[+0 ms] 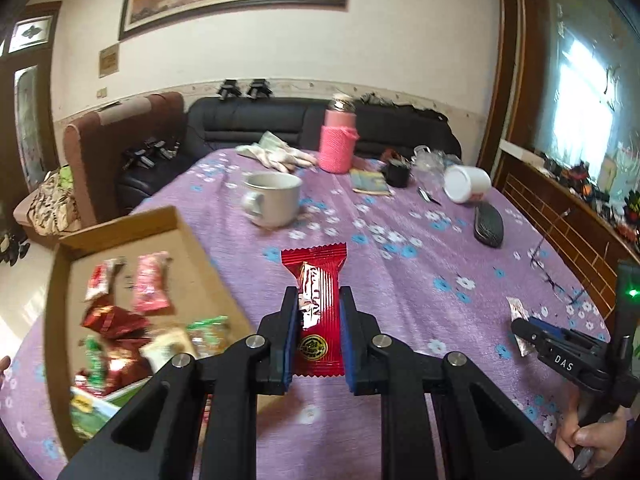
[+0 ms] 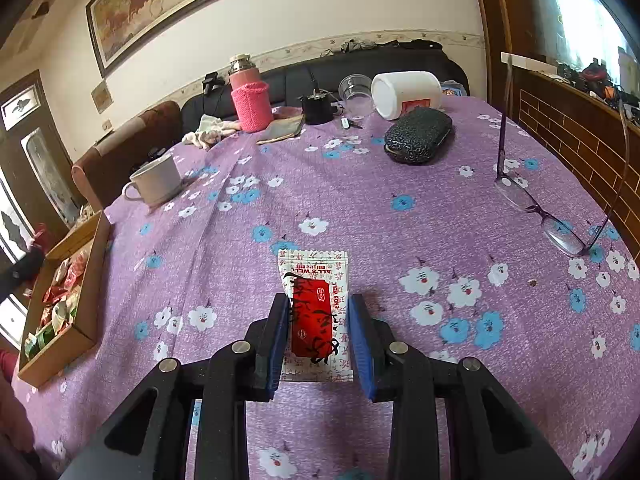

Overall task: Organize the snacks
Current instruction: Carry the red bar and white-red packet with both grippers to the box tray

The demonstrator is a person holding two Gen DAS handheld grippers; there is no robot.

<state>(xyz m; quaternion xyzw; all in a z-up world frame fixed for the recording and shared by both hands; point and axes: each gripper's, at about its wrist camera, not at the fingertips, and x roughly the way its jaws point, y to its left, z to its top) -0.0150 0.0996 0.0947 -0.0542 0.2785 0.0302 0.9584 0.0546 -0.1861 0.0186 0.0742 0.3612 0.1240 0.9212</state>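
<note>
My left gripper (image 1: 318, 300) is shut on a red snack packet (image 1: 318, 308) and holds it above the purple tablecloth, just right of the cardboard box (image 1: 192, 240). The box holds several wrapped snacks (image 1: 120, 320). My right gripper (image 2: 319, 312) is shut on a white and red snack packet (image 2: 316, 312) low over the cloth. The right gripper also shows at the right edge of the left wrist view (image 1: 520, 330), with its packet (image 1: 518, 312) between the fingers. The box shows at the far left of the right wrist view (image 2: 90, 320).
On the table stand a white mug (image 1: 274, 198), a pink knit-covered flask (image 1: 338, 140), a black glasses case (image 2: 418, 136), a tipped white jar (image 2: 406, 94) and eyeglasses (image 2: 536, 208) near the right edge. A black sofa (image 1: 248, 120) lies behind.
</note>
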